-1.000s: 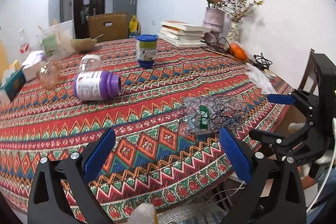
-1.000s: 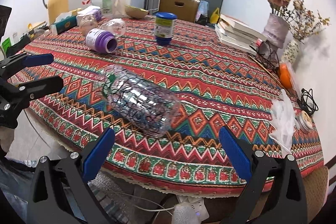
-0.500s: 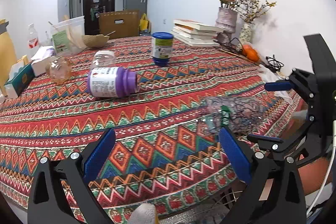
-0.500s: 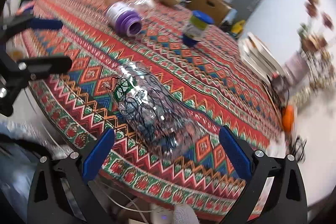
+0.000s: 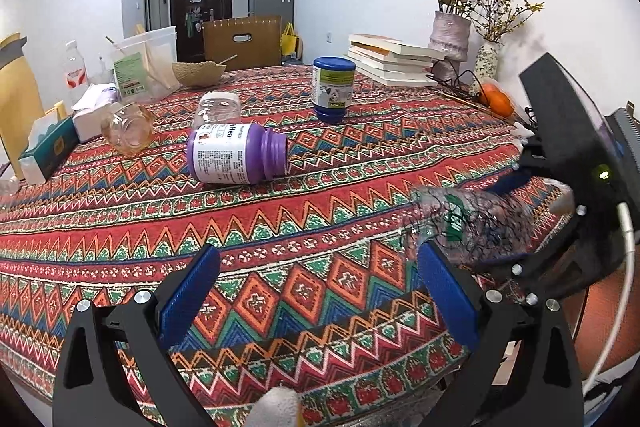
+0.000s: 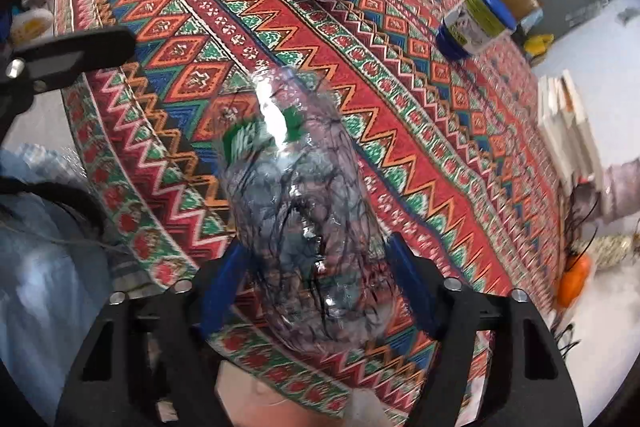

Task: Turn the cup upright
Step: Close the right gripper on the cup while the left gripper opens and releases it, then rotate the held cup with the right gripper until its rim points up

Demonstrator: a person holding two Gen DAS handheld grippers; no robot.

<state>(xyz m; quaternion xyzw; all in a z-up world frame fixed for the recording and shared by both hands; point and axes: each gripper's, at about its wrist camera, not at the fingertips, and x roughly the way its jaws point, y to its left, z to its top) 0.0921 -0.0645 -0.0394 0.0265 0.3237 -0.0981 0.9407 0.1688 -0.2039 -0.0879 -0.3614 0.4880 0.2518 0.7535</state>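
Note:
The cup is a clear plastic one with black scribbles and a green logo (image 6: 296, 211). It lies on its side near the table's front edge, between the blue pads of my right gripper (image 6: 316, 275), which is closed around its body. In the left wrist view the cup (image 5: 468, 227) lies at the right with the right gripper's fingers (image 5: 508, 183) on either side of it. My left gripper (image 5: 320, 291) is open and empty, above the patterned tablecloth (image 5: 280, 227) to the left of the cup.
A purple bottle (image 5: 232, 159) lies on its side mid-table. A blue-lidded jar (image 5: 333, 89), two glass jars (image 5: 128, 129), stacked books (image 5: 394, 63), a flower vase (image 5: 450, 39), an orange (image 5: 498, 103) and boxes at the left stand further back.
My right gripper has moved in over the lying cup and closed its pads on it. The left gripper has drifted a little and stays open.

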